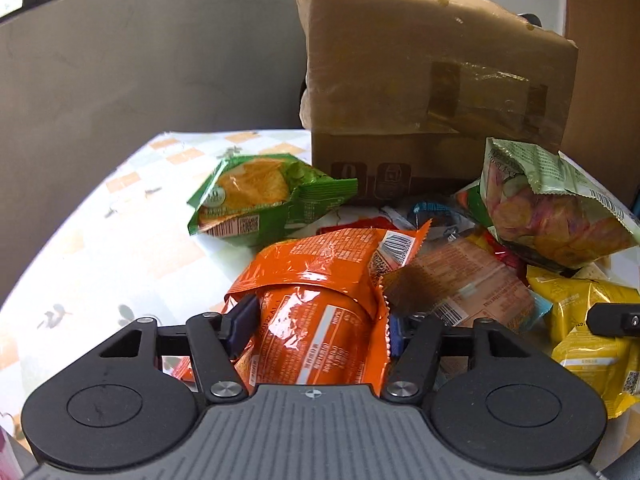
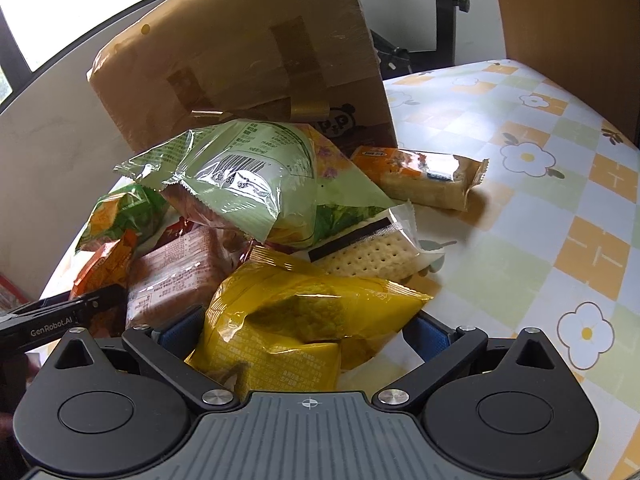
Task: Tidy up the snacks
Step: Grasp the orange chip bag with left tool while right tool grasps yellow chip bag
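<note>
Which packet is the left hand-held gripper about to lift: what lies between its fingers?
An orange snack packet sits between the left hand-held gripper's fingers, pads pressing its sides, seen in the left wrist view.

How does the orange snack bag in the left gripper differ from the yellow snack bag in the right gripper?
The orange snack bag is bright orange with a barcode at its upper corner; the yellow snack bag shows no barcode. The orange bag is folded over on itself, while the yellow bag is dented and crumpled. The left gripper presses the orange bag; whether the right gripper presses the yellow bag is unclear. Both are shiny, printed with small text, and lie between blue fingers.
</note>
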A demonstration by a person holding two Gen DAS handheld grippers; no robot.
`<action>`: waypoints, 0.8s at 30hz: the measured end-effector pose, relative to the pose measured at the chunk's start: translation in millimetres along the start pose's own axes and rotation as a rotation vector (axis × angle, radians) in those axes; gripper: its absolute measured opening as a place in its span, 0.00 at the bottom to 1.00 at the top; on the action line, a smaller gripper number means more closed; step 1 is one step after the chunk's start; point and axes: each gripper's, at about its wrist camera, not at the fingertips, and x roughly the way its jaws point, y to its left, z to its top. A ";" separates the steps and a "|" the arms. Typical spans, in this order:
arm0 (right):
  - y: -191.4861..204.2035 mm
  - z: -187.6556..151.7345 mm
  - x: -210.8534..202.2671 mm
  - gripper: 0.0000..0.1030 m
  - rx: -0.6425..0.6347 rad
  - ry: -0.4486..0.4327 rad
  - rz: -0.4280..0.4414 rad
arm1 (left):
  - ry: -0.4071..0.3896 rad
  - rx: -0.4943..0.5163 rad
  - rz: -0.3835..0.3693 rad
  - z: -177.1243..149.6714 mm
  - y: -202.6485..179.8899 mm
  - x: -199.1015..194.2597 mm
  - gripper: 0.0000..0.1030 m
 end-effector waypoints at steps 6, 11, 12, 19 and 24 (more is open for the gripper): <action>0.0 0.0 1.7 0.99 0.005 0.025 0.010 | -0.019 -0.039 -0.009 -2.4 4.8 -7.2 0.58; -1.2 -1.1 -1.7 0.84 0.018 0.039 0.056 | -0.032 -0.065 -0.008 -5.3 8.2 -19.9 0.57; -0.5 -1.4 -3.1 0.83 0.014 0.036 0.046 | -0.034 -0.067 -0.006 -5.5 7.8 -21.4 0.57; -4.0 -1.7 -11.6 0.79 0.040 0.026 0.033 | -0.057 -0.082 -0.014 -6.6 7.8 -33.5 0.56; -5.2 -0.4 -16.4 0.79 0.042 0.011 0.023 | -0.075 -0.091 -0.014 -5.3 8.5 -39.5 0.56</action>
